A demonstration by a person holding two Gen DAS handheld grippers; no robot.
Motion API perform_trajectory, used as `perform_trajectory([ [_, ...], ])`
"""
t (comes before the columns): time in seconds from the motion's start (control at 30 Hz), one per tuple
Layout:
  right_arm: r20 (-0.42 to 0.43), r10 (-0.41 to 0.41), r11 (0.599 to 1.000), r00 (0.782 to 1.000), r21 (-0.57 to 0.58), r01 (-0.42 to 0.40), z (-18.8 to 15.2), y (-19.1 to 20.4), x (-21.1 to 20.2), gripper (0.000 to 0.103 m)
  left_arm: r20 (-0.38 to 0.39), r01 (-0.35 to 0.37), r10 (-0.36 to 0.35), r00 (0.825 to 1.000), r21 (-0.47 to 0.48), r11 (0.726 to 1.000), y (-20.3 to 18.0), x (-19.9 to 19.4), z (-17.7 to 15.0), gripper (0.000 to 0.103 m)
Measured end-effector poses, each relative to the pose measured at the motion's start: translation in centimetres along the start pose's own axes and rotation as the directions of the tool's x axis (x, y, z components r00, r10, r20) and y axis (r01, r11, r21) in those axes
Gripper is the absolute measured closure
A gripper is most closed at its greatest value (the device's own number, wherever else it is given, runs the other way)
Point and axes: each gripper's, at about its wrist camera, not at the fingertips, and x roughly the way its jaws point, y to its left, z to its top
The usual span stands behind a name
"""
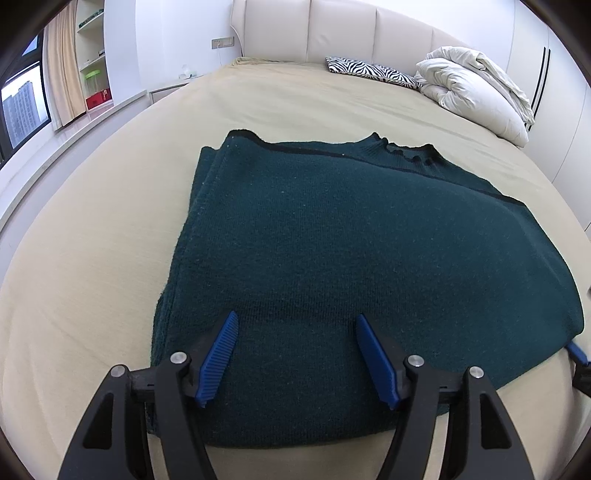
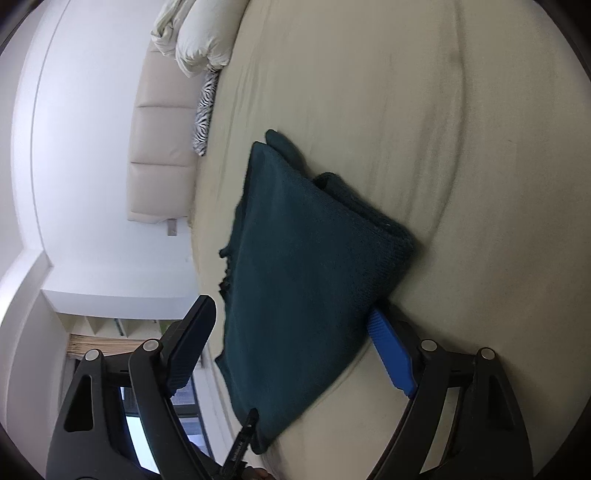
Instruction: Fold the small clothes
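Observation:
A dark teal knit sweater (image 1: 332,258) lies folded on the beige bed (image 1: 110,258), collar at the far side. My left gripper (image 1: 297,321) is open, its blue fingers just above the sweater's near part, holding nothing. In the right wrist view, rolled sideways, the sweater (image 2: 303,266) sits between the spread fingers of my right gripper (image 2: 291,314). One blue finger (image 2: 388,350) lies at the sweater's edge against the bed, the other is on the far side of the cloth. The right gripper's fingertip (image 1: 576,354) peeks from under the sweater's right edge in the left wrist view.
A cream duvet (image 1: 476,92) and a zebra-print pillow (image 1: 373,70) lie at the padded headboard (image 1: 340,29). A window ledge and shelves (image 1: 92,66) run along the left. A white wall (image 2: 92,147) flanks the bed in the right wrist view.

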Motion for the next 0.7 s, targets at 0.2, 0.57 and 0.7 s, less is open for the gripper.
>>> perform_trajectory([
  [0.2,0.019,-0.033,0.999,0.999,0.004,0.033,0.7,-0.6,0.1,0.041,0.002,0.002,-0.002,1.000,-0.003,1.000,0.1,0.0,0.0,0.033],
  [0.57,0.020,0.050,0.998,0.999,-0.051,-0.049,0.5,0.8,0.1,0.038,0.004,0.005,-0.005,1.000,-0.003,1.000,0.0,0.0,-0.1,0.031],
  [0.7,0.034,0.092,0.994,0.995,-0.060,-0.090,0.7,1.1,-0.6,0.039,0.003,0.009,-0.009,1.000,-0.006,1.000,0.0,0.1,0.0,0.031],
])
